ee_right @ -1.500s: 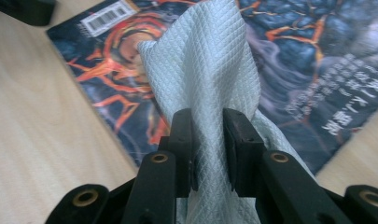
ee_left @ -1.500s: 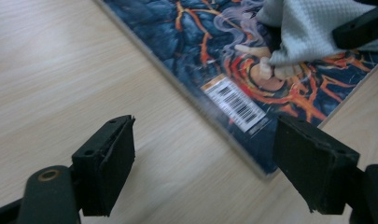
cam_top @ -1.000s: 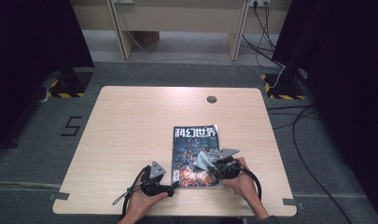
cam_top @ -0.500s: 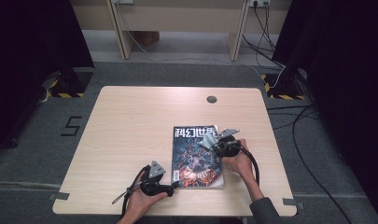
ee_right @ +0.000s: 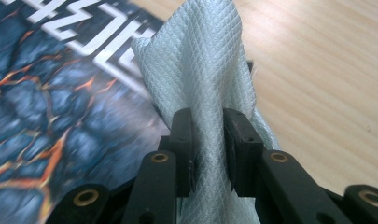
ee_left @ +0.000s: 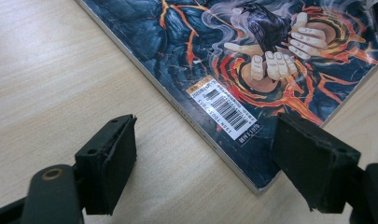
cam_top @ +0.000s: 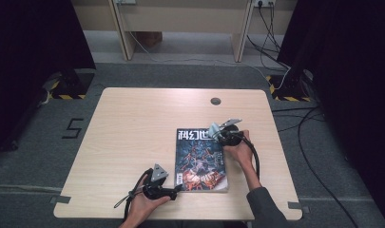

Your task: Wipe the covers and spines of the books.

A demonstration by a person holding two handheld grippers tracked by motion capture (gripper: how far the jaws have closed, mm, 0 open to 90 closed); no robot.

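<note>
The right tool (cam_top: 214, 129) pinches a white cloth (ee_right: 200, 88) at the magazine's (cam_top: 199, 159) top right corner; the left tool (ee_left: 214, 158) gapes open at its lower left corner, bare tabletop (cam_top: 133, 123) alongside.

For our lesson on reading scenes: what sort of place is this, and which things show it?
Probably a lab or recording room: one bare wooden table on grey carpet, black curtains at both sides, loose cables across the floor.

High view: fixed above the near side of the bench (cam_top: 133, 123), facing forward and down, far enough to take in the magazine (cam_top: 199, 159) whole. Left gripper view: low and close, looking along open jaws at the magazine's (ee_left: 252, 56) barcode corner. Right gripper view: very close, over the magazine's (ee_right: 51, 107) title end. Shared by all: the magazine cover.
</note>
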